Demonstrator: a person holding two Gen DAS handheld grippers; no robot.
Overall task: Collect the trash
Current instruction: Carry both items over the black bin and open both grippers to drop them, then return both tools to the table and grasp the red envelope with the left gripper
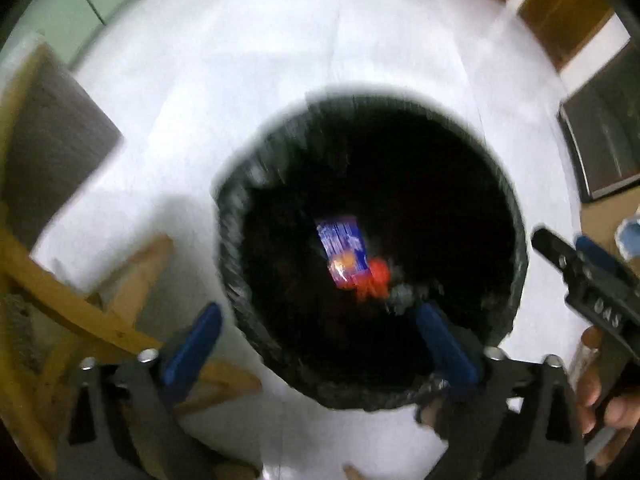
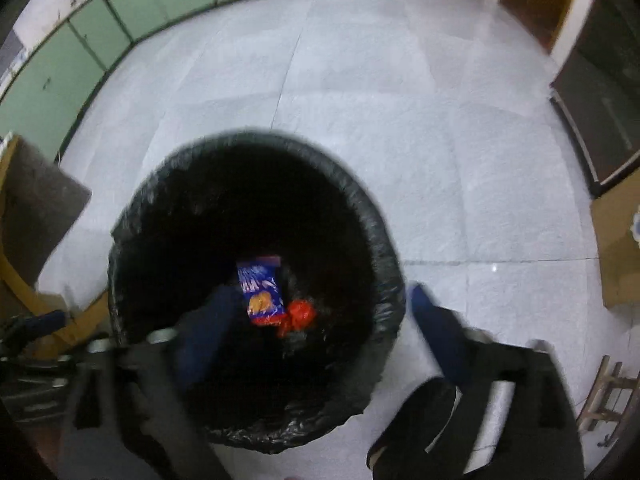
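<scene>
A round bin with a black liner stands on the white tiled floor; it also shows in the right wrist view. At its bottom lie a blue snack wrapper and a red crumpled piece. My left gripper hangs open and empty over the bin's near rim. My right gripper is open and empty above the bin; it also shows at the right edge of the left wrist view.
A wooden chair with a grey seat stands left of the bin. Green cabinets line the far wall. A dark framed panel and a cardboard box are at the right.
</scene>
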